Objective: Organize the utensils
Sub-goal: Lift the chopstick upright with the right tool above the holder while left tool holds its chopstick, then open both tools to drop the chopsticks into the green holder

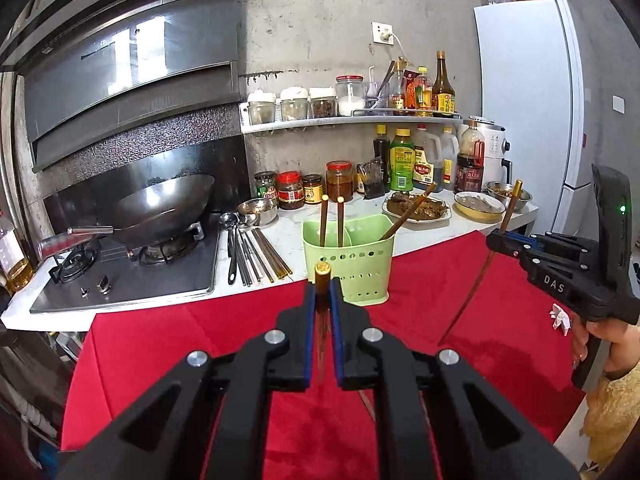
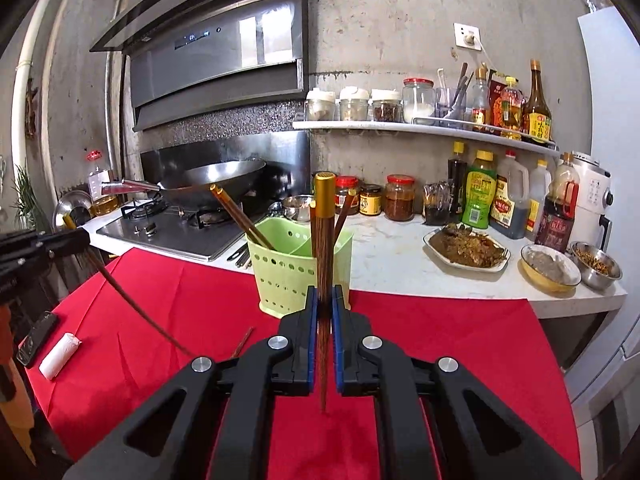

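Observation:
My left gripper (image 1: 323, 294) is shut on a dark wooden chopstick with a gold cap (image 1: 322, 273), held upright over the red cloth (image 1: 240, 320). Just beyond it stands the green perforated utensil holder (image 1: 352, 264), with three chopsticks (image 1: 339, 220) sticking out. My right gripper (image 2: 323, 300) is shut on a matching gold-capped chopstick (image 2: 323, 216), in front of the holder (image 2: 288, 268). Each view shows the other gripper off to the side: the right gripper (image 1: 494, 238) with its chopstick (image 1: 476, 288), the left gripper (image 2: 82, 236) with its chopstick (image 2: 120, 292).
Spoons and metal chopsticks (image 1: 252, 256) lie on the counter beside the stove and wok (image 1: 160, 208). Plates and bowls of food (image 2: 466, 250) sit to the right. One loose chopstick (image 2: 244, 340), a phone (image 2: 38, 338) and a white roll (image 2: 60, 356) lie on the cloth.

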`<state>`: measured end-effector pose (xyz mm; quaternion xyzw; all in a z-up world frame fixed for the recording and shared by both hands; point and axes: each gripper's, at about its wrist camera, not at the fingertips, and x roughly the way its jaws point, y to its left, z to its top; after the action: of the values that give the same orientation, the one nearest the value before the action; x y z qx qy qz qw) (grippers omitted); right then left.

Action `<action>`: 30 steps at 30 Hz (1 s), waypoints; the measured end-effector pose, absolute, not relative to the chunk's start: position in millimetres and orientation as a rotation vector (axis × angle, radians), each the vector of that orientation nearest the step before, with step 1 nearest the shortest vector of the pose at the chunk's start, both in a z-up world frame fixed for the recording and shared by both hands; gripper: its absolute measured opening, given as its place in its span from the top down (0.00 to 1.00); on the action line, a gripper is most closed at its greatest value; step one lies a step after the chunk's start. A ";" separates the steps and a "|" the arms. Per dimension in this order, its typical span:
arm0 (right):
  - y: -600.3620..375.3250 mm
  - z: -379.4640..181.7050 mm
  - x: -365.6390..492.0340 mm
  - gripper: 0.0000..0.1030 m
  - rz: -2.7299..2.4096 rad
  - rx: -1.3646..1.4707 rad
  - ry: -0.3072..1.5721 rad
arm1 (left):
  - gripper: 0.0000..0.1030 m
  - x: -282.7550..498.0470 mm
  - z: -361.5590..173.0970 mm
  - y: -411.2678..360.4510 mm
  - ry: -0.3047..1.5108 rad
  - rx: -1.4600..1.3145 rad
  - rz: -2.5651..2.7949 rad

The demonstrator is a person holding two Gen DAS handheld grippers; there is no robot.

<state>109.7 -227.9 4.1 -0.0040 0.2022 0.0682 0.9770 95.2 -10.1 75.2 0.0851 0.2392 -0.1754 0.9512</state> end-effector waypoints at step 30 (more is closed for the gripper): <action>-239.5 86.7 141.8 0.94 0.032 -0.078 0.235 | 0.94 161.2 114.8 -17.3 0.289 0.134 -0.266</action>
<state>141.8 -239.5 86.7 -0.0387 0.1170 0.0158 0.9923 161.2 -17.3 114.8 0.0664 0.1435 -0.1321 0.9785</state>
